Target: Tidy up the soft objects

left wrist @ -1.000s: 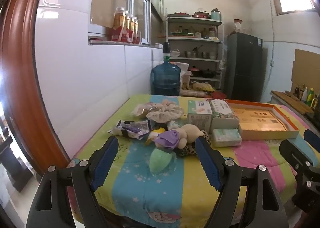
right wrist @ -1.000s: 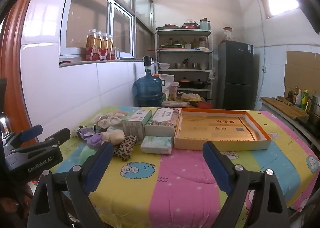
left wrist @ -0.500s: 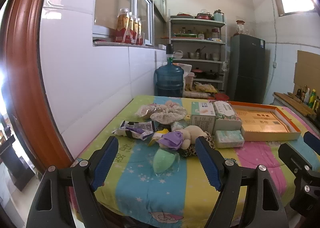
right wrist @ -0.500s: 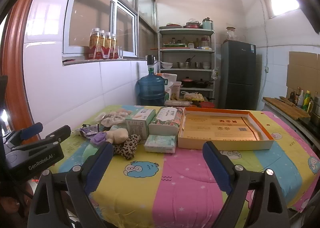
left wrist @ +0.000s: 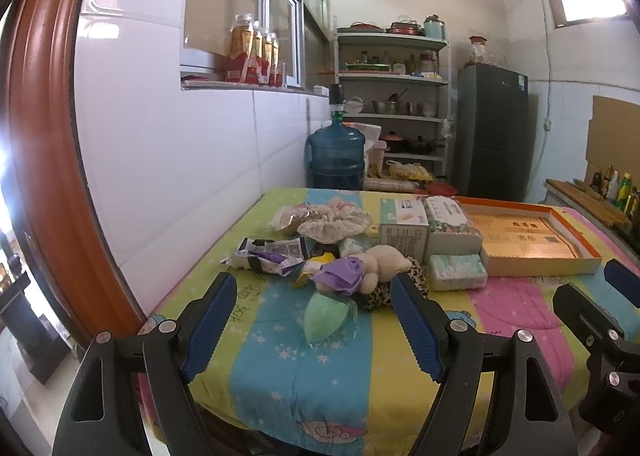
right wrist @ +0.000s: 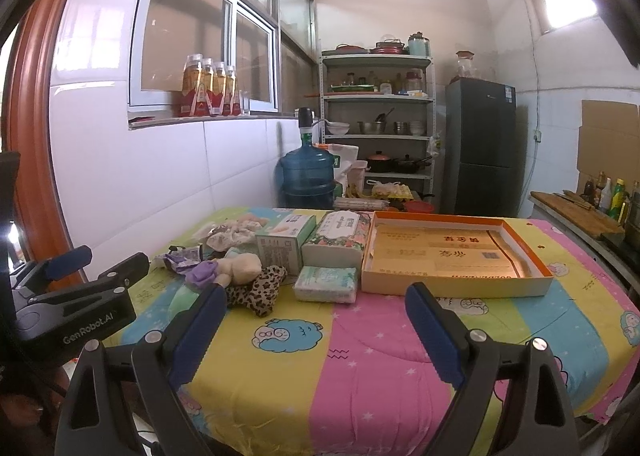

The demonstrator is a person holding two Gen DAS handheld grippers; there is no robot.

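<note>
A heap of soft things lies on the table's left half: a green sponge in clear wrap point(left wrist: 325, 316), a cream plush with a purple piece point(left wrist: 372, 264), a leopard-print cloth point(right wrist: 260, 288), frilly caps point(left wrist: 332, 221), wrapped packets point(left wrist: 268, 254) and a tissue pack point(right wrist: 326, 284). An open orange-rimmed box point(right wrist: 456, 256) sits at the right. My left gripper point(left wrist: 312, 320) is open and empty, held back from the table's near edge in front of the sponge. My right gripper point(right wrist: 314, 330) is open and empty, over the near edge, facing the tissue pack.
Two tissue boxes point(right wrist: 308, 242) stand behind the heap. The table with its striped cloth point(right wrist: 360, 356) meets a white tiled wall on the left. A blue water jug point(right wrist: 306, 179), shelves point(right wrist: 376, 127) and a dark fridge point(right wrist: 480, 147) stand behind it.
Both grippers have drawn back and risen slightly, so the table looks farther away. Nothing on the table has moved. Both stay open.
</note>
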